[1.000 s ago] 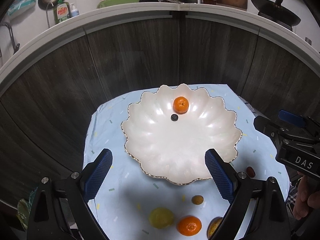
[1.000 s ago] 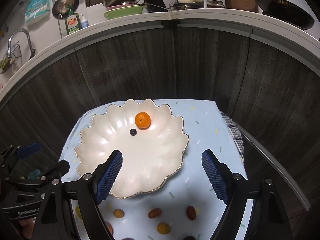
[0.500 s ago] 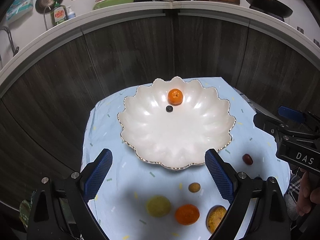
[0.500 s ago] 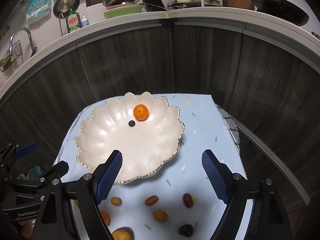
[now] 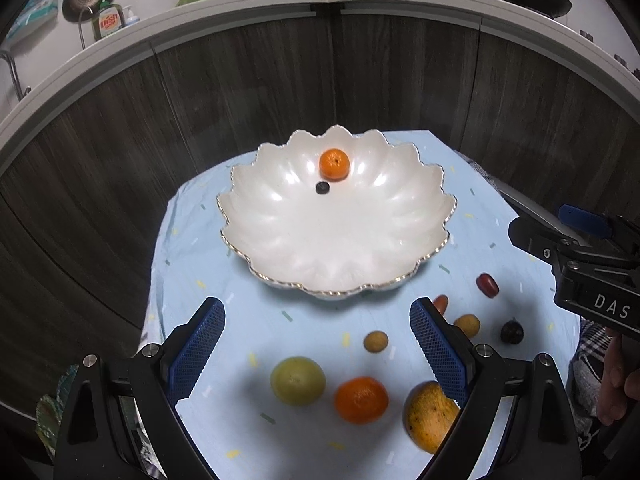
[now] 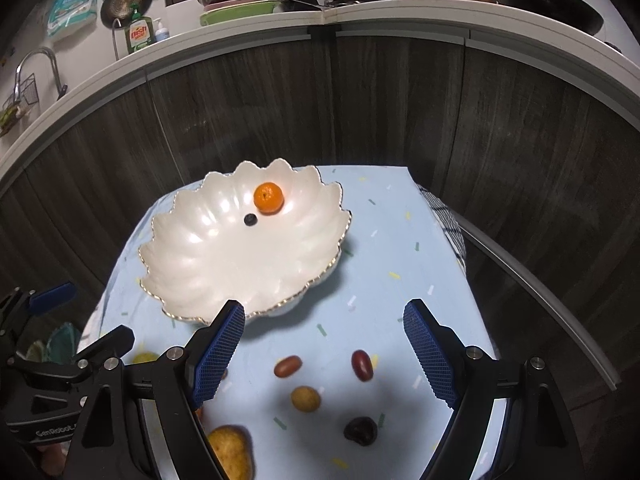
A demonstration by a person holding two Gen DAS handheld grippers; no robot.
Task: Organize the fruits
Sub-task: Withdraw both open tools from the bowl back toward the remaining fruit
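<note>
Overhead light glares off the white bowl (image 5: 280,232) and throws soft shadows across the blue cloth (image 5: 188,216). Fisheye warping bends the counter edge (image 6: 400,12); near fruit looks slightly blurred, perhaps motion.

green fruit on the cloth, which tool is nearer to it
Left. The green fruit lies between the open left tool's fingers; the right tool hangs over the small fruits further right.

One scalloped white ceramic bowl with a gilt rim (image 5: 424,236) holds two fruits — one small orange mandarin (image 5: 334,164) and one dark blueberry (image 5: 322,187).

On the pale blue cloth (image 5: 192,216) lie eight more:
- one round yellow-green citrus (image 5: 297,380)
- one orange mandarin (image 5: 361,399)
- one mottled yellow-orange mango (image 5: 429,416)
- two small tan longans (image 5: 375,341) (image 5: 467,325)
- two glossy red-brown jujubes (image 6: 287,366) (image 6: 362,365)
- one dark purple plum (image 6: 360,431)
</note>
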